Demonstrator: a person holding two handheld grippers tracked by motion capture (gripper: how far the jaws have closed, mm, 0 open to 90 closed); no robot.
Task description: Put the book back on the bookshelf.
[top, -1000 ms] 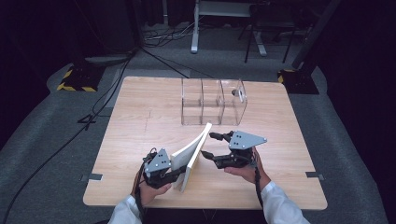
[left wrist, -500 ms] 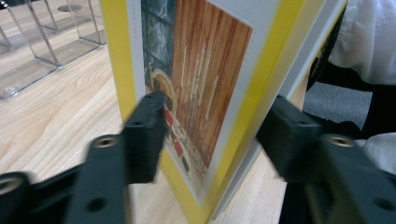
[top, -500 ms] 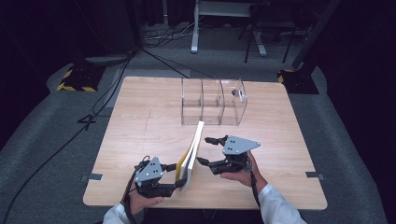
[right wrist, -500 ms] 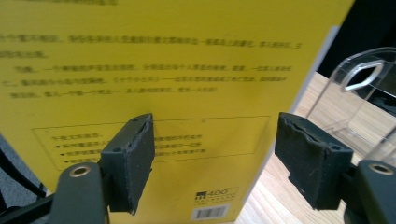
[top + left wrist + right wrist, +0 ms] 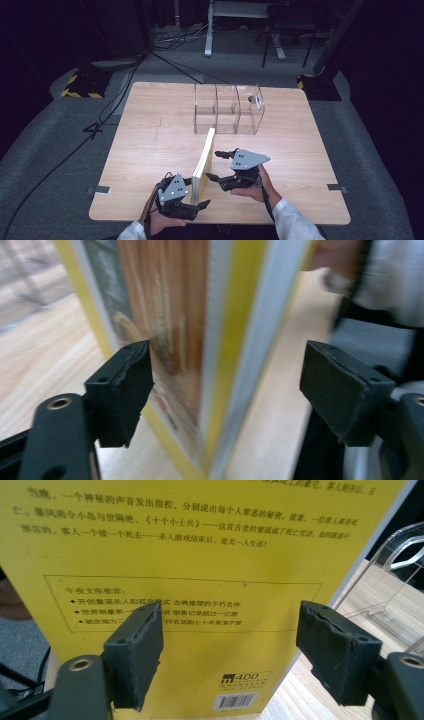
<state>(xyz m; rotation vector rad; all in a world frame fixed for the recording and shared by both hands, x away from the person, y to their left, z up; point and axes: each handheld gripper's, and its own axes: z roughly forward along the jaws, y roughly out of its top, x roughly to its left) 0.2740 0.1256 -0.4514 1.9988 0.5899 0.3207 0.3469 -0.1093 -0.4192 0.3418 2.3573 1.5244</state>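
The book (image 5: pixel 204 159) shows a yellow back cover (image 5: pixel 200 555) with dark printed text, a thin outlined text box and a white barcode patch near its lower edge. Its front cover carries brown-orange artwork within a yellow border, and its page edges are white. The table (image 5: pixel 150 125) is pale wood with a fine grain. The organiser (image 5: pixel 227 107) at the far side is clear and colourless. Both grippers, left (image 5: pixel 197 197) and right (image 5: pixel 216 166), are black with grey three-cornered top plates. The person's sleeves (image 5: pixel 295 222) are white. The floor (image 5: pixel 60 160) is grey; a yellow-and-black striped base (image 5: pixel 80 86) lies at the far left.
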